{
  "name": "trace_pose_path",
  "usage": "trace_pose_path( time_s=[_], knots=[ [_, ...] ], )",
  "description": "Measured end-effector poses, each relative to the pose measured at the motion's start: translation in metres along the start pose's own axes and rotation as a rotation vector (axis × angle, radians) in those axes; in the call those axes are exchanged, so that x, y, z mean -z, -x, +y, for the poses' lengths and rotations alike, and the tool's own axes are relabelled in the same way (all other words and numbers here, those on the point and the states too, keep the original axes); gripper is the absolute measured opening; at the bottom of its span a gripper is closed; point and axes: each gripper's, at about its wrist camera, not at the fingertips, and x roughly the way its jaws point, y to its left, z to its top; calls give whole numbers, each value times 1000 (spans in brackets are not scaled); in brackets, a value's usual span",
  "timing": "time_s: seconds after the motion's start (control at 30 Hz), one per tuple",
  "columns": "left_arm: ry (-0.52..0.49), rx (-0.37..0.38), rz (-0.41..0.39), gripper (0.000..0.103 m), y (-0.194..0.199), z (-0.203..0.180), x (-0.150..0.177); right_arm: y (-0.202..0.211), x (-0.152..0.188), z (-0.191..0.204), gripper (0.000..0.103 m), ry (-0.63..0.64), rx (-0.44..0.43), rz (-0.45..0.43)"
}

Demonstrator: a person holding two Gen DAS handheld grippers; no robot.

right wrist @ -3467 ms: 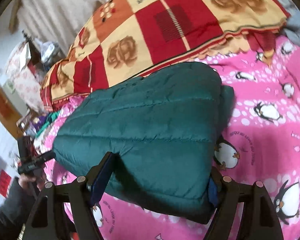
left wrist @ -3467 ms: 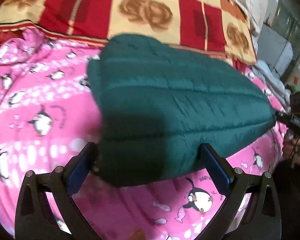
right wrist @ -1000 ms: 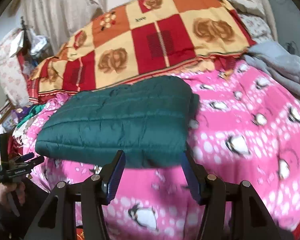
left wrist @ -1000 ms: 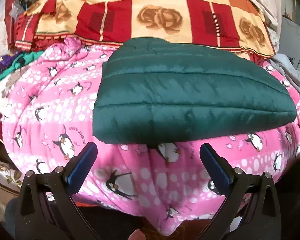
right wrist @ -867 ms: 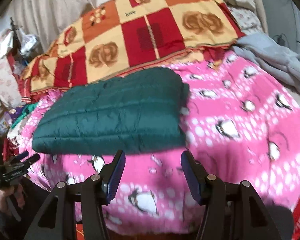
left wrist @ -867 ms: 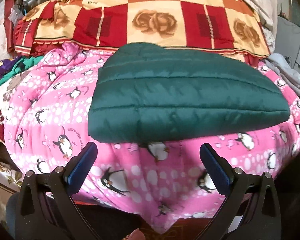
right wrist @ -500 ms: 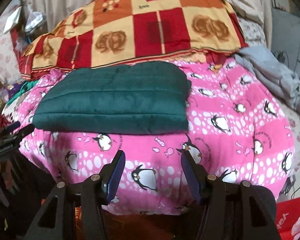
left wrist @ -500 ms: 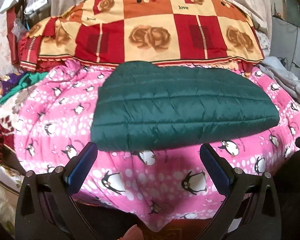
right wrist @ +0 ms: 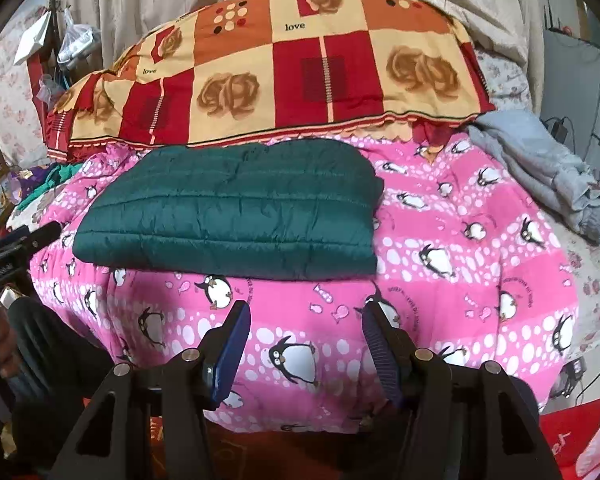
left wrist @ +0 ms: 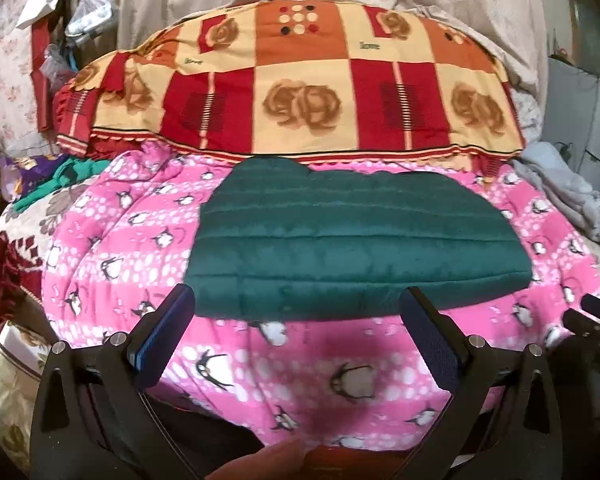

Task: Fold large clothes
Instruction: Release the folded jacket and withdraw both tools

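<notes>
A dark green quilted jacket (left wrist: 356, 236) lies folded into a flat rectangle on the pink penguin blanket (left wrist: 120, 240); it also shows in the right wrist view (right wrist: 236, 208). My left gripper (left wrist: 296, 320) is open and empty, held back from the jacket's near edge. My right gripper (right wrist: 304, 332) is open and empty, over the blanket's front drop, apart from the jacket. The left gripper's tip shows at the left edge of the right wrist view (right wrist: 16, 240), and the right gripper's tip at the right edge of the left wrist view (left wrist: 592, 320).
A red and cream rose-patterned quilt (right wrist: 284, 68) is piled behind the jacket. A grey garment (right wrist: 548, 172) lies at the bed's right side. Green and purple clothes (left wrist: 64, 176) lie at the left. Curtains hang behind the bed.
Both grippers have let go of the jacket and drawn back from the bed. The jacket lies still, now farther away in both views.
</notes>
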Motion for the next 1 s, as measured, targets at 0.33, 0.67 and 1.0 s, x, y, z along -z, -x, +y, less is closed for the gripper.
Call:
trace_pose_path(
  time_s=[0.33, 0.67, 1.0],
  knots=[
    [-30, 71, 40, 103, 13, -26, 0, 17, -13, 11, 56, 33, -10, -33],
    [-9, 78, 52, 103, 13, -27, 3, 16, -13, 15, 56, 39, -16, -29],
    [7, 90, 58, 103, 10, -21, 6, 16, -12, 19, 56, 46, -8, -31]
  ],
)
